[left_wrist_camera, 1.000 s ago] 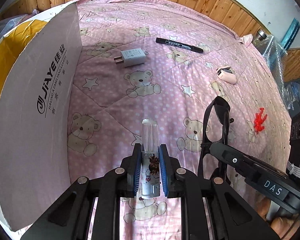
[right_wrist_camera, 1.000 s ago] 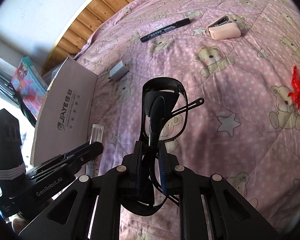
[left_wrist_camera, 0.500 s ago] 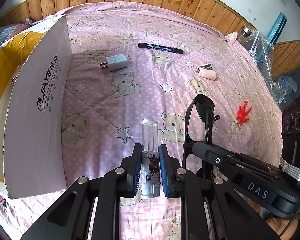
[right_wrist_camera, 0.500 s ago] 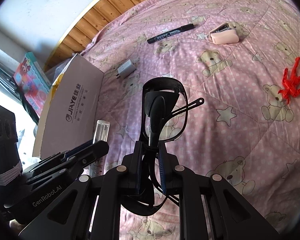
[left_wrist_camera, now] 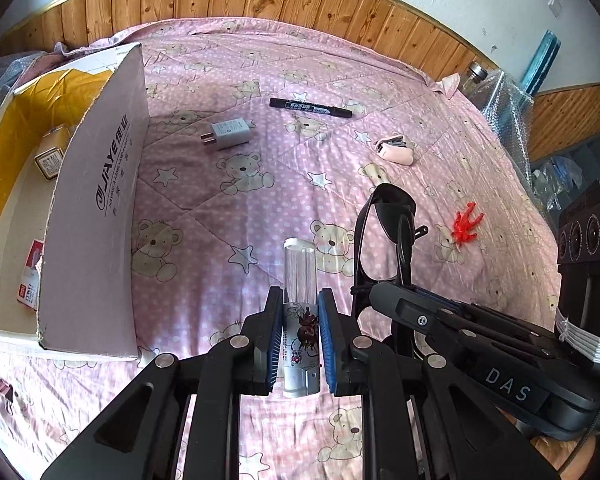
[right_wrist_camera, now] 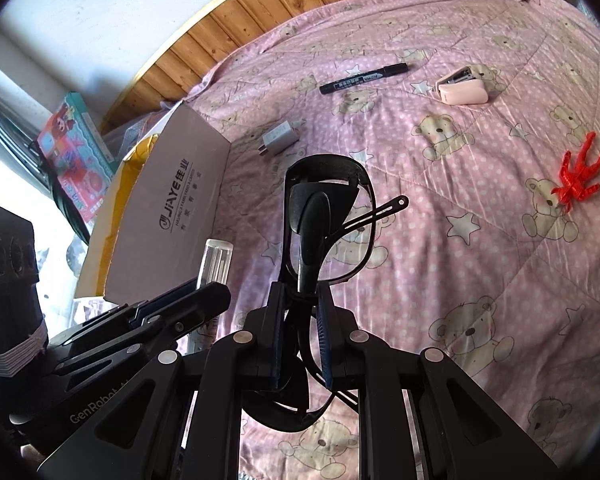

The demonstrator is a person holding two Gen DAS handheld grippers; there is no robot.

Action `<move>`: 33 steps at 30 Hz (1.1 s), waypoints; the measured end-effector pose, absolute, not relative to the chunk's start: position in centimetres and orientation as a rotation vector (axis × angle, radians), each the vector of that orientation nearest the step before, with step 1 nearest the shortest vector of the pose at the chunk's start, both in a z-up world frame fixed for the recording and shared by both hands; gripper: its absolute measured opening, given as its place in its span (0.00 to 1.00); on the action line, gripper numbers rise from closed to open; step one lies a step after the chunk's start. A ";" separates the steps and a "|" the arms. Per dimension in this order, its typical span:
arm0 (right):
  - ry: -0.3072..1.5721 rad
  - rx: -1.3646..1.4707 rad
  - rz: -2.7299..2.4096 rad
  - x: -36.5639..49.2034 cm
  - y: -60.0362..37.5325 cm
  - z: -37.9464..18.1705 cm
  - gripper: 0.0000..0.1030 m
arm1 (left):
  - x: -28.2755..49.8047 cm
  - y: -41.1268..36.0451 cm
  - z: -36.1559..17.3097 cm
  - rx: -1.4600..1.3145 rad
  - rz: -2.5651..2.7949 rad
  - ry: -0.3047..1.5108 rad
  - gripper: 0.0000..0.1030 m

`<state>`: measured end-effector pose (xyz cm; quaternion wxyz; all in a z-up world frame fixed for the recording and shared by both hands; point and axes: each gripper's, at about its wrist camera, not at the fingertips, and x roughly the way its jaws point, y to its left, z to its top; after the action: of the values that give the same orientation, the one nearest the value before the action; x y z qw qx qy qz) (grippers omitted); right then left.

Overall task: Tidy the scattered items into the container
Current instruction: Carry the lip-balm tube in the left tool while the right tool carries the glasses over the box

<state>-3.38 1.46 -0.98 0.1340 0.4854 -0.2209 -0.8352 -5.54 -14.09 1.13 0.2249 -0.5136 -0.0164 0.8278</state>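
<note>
My left gripper is shut on a clear plastic tube with a printed label, held above the pink bear-print bedspread. To its right, my right gripper is shut on black-framed glasses, which stand up from its jaws. The open cardboard box stands at the left, with small packets inside. Scattered on the bed are a white charger, a black marker, a pink stapler and a red plastic clip.
A wooden headboard wall runs along the far edge of the bed. Bubble wrap and a jar sit at the far right corner. A colourful book leans beyond the box. A black binder clip lies near the box's front corner.
Both grippers have risen and pulled back from the bed, each keeping its object. The box interior has come into the left wrist view.
</note>
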 end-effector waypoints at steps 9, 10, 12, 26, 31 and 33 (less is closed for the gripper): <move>-0.589 1.363 -2.433 -2.2 0.1 0.9 0.15 | -4.3 -14.9 2.8 -1.368 2.297 -0.076 0.18; -0.585 1.359 -2.434 -2.1 0.0 1.1 0.15 | -4.2 -15.0 3.0 -1.363 2.298 -0.080 0.18; -0.574 1.350 -2.440 -1.8 -0.2 1.5 0.15 | -4.0 -15.2 3.4 -1.351 2.300 -0.085 0.18; -0.478 1.273 -2.465 -0.1 -2.9 5.0 0.15 | -2.4 -17.8 6.5 -1.259 2.341 -0.153 0.18; -0.416 1.235 -2.465 0.2 -4.9 6.7 0.15 | -1.9 -19.6 8.0 -1.220 2.375 -0.182 0.18; -0.393 1.216 -2.464 0.3 -5.6 7.5 0.15 | -1.9 -20.5 8.7 -1.200 2.392 -0.201 0.18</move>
<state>0.27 -5.63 7.49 0.1821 0.4307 -0.1393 -0.8729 -1.94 -20.52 8.67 0.2271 -0.4354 -0.0730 0.8680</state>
